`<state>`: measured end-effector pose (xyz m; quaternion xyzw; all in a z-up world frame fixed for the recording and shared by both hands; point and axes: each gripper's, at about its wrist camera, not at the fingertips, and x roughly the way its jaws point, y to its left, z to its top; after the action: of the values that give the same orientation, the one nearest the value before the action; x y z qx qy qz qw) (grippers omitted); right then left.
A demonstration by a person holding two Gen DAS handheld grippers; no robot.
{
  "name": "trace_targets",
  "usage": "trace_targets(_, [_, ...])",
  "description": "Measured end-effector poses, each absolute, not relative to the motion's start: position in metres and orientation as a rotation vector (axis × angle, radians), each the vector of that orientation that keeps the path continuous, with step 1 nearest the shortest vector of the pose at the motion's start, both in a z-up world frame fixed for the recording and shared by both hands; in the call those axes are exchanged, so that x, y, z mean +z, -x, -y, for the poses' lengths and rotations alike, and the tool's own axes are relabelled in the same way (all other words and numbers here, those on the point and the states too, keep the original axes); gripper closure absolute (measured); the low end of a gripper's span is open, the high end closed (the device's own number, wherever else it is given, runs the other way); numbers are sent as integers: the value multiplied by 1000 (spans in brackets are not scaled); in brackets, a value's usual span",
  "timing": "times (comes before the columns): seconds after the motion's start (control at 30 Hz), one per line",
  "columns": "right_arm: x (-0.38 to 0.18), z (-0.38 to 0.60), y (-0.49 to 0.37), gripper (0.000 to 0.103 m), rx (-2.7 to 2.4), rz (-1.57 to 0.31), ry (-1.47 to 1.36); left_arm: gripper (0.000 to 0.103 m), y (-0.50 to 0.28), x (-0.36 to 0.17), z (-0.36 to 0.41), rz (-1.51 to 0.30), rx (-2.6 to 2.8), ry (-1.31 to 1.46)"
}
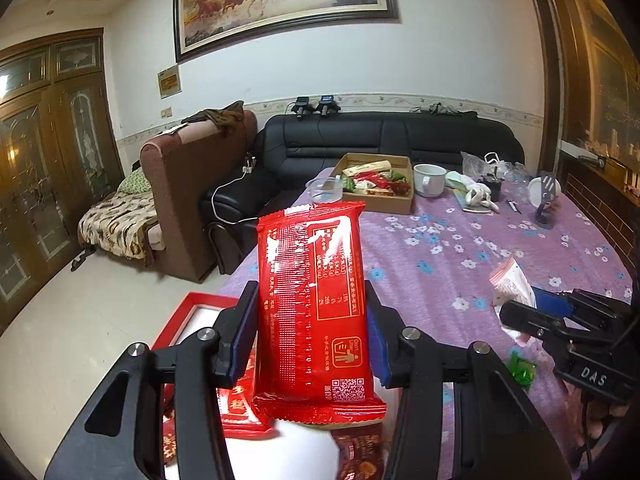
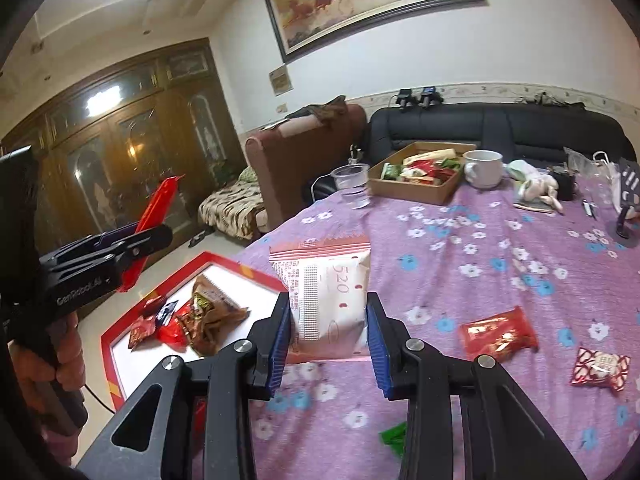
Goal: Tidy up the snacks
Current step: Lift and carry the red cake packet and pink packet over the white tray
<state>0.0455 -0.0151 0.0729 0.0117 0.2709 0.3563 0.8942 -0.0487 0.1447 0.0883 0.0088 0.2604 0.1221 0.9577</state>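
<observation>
My left gripper (image 1: 312, 312) is shut on a long red snack packet (image 1: 316, 300) and holds it upright above a red-rimmed white tray (image 1: 180, 312). In the right wrist view that tray (image 2: 160, 280) lies at the table's left edge with several snack packs (image 2: 200, 316) in it, and the left gripper (image 2: 132, 248) shows above it. My right gripper (image 2: 326, 320) is shut on a white and pink snack packet (image 2: 328, 300) above the purple floral tablecloth (image 2: 460, 264). Loose on the cloth lie a red packet (image 2: 498, 334), a red-white packet (image 2: 600, 368) and a green candy (image 2: 394, 440).
A cardboard box (image 2: 416, 192) of snacks, a clear plastic cup (image 2: 352, 184) and a white mug (image 2: 484, 168) stand at the table's far side. Bags, a stuffed toy (image 2: 536, 190) and a small stand (image 2: 626, 200) lie far right. Sofas stand behind the table.
</observation>
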Motion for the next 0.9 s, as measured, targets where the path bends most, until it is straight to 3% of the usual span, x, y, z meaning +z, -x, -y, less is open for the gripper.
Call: trace_targets(0.9, [55,-96,-11,67,897,-636,-17,57,78,66,-226,-547,346,76])
